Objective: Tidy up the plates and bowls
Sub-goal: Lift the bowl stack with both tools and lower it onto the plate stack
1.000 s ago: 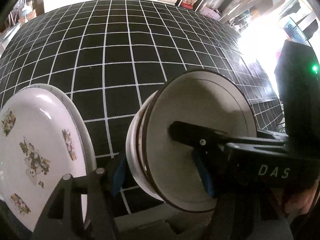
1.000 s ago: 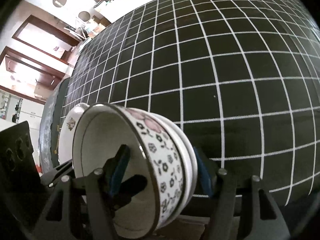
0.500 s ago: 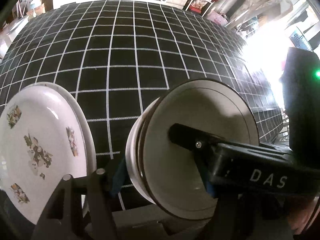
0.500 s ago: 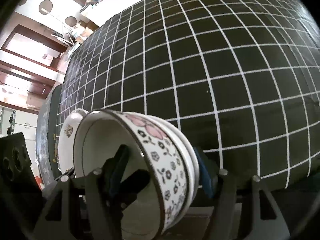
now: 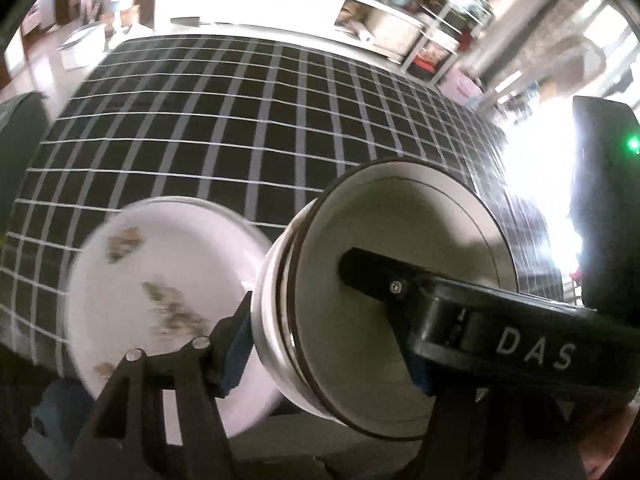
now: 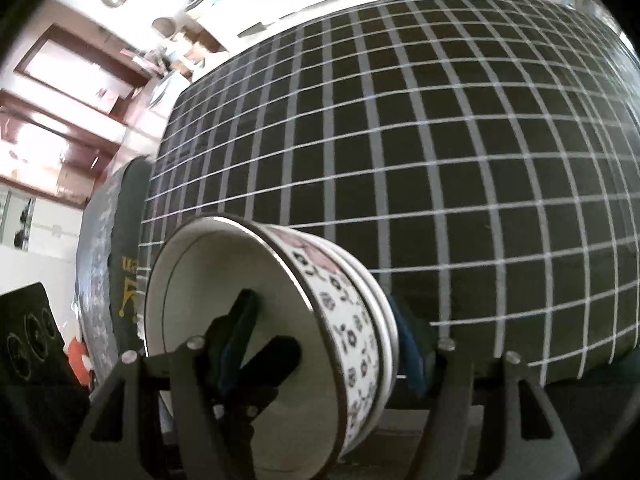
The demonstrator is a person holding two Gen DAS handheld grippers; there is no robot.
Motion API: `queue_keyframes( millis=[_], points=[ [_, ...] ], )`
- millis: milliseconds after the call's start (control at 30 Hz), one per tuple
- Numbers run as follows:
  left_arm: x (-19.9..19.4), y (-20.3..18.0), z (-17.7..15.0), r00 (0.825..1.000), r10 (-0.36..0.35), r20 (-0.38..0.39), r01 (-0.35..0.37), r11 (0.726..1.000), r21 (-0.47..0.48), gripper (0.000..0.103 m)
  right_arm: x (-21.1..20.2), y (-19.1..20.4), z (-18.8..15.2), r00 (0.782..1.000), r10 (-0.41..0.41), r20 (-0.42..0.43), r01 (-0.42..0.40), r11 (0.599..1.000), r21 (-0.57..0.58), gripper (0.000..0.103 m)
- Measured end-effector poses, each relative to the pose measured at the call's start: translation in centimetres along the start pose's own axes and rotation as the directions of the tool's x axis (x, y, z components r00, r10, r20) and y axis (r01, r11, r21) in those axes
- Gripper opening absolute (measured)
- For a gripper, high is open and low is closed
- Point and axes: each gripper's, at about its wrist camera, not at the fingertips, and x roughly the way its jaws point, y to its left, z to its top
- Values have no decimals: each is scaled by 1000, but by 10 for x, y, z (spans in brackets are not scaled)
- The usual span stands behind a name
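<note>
A stack of nested white bowls (image 5: 360, 320) with a flowered outer wall (image 6: 352, 320) is held on its side, tilted, above the near edge of the black gridded table (image 6: 420, 140). My left gripper (image 5: 320, 344) and my right gripper (image 6: 320, 340) are both shut on the stack's rim, one finger inside the top bowl and one outside. A white plate with brown flower prints (image 5: 160, 292) lies blurred on the table just left of the bowls.
The table edge drops off below the bowls. A dark cushion or seat (image 6: 120, 240) stands at the table's left end. Shelves and boxes (image 5: 380, 20) line the far side.
Both grippers have lifted and pulled back with the bowl stack. More of the table shows, and the plate now looks smaller and farther below in the left wrist view.
</note>
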Motion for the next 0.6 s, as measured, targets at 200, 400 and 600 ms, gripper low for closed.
queue_keyframes(
  millis=[200,400,600],
  points=[
    [-16,59,-1,999,34,27,-31,994,-101,63,31,55,7,999,7,-51,-11,996,-84,69],
    [-13,93,-6,999,38,22,-34,989,-146,63,60,84,12,996,-6,-92,-6,993,-121,69],
    [-10,110,-18,1000,21,8,-19,984,-176,63,76,89,11,992,-30,-125,14,992,-126,69]
  ],
)
